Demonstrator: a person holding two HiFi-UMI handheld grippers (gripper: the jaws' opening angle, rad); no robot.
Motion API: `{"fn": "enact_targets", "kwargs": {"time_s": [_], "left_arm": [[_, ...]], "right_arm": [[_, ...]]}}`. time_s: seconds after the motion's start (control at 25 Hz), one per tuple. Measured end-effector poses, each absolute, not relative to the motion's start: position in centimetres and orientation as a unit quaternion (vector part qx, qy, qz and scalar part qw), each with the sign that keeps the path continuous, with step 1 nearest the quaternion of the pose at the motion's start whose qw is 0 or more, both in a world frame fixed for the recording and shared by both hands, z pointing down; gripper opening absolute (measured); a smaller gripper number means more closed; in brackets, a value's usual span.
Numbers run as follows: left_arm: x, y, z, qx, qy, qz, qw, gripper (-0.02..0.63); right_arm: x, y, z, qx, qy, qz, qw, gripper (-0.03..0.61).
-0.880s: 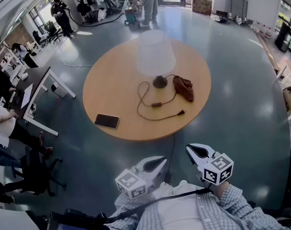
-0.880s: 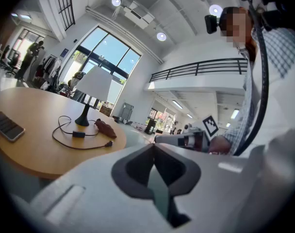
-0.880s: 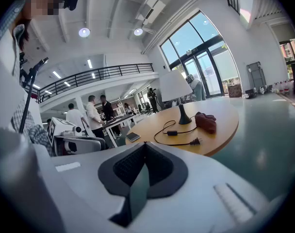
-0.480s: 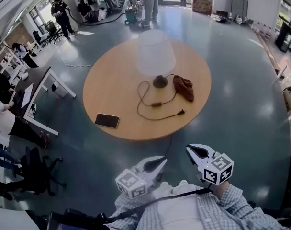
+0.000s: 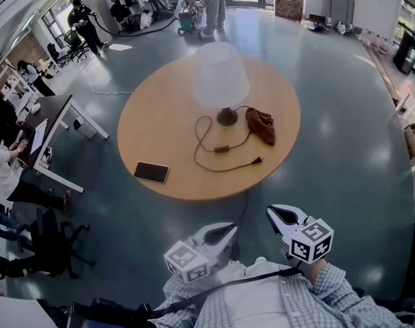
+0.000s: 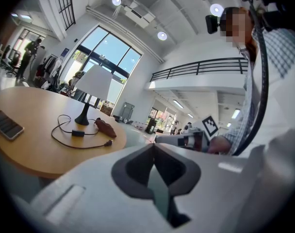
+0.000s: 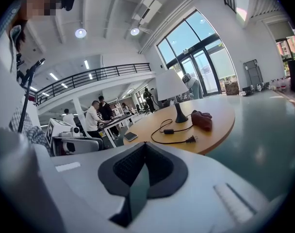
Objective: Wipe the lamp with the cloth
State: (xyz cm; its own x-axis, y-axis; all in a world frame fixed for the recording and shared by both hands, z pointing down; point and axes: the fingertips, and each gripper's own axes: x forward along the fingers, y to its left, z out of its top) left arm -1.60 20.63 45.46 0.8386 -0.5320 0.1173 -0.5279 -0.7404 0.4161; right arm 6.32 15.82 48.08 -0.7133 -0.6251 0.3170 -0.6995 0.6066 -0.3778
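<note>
Cloth [image 5: 261,125] beside lamp [image 5: 222,77] on table [image 5: 163,132]; L hand-held gripper [image 5: 229,231], R hand-held gripper [image 5: 274,214] closed.

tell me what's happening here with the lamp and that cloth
A person stands back from the round table, with the left hand-held gripper and the right hand-held gripper both shut and empty, short of the table. The lamp stands on the table, the brown cloth lies beside its base, its cord lies unplugged, and a phone sits near the edge. Wiping has not started.
</note>
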Motion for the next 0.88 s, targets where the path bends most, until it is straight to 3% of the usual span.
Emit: {"fn": "enact_targets", "kwargs": {"time_s": [0.88], "left_arm": [[1.6,19.1,43.8,0.911,-0.339,-0.035,0.230,0.005]], "right_arm": [[13.8,16.0,50.8,0.396,-0.872,0.278,0.076,0.003]]}}
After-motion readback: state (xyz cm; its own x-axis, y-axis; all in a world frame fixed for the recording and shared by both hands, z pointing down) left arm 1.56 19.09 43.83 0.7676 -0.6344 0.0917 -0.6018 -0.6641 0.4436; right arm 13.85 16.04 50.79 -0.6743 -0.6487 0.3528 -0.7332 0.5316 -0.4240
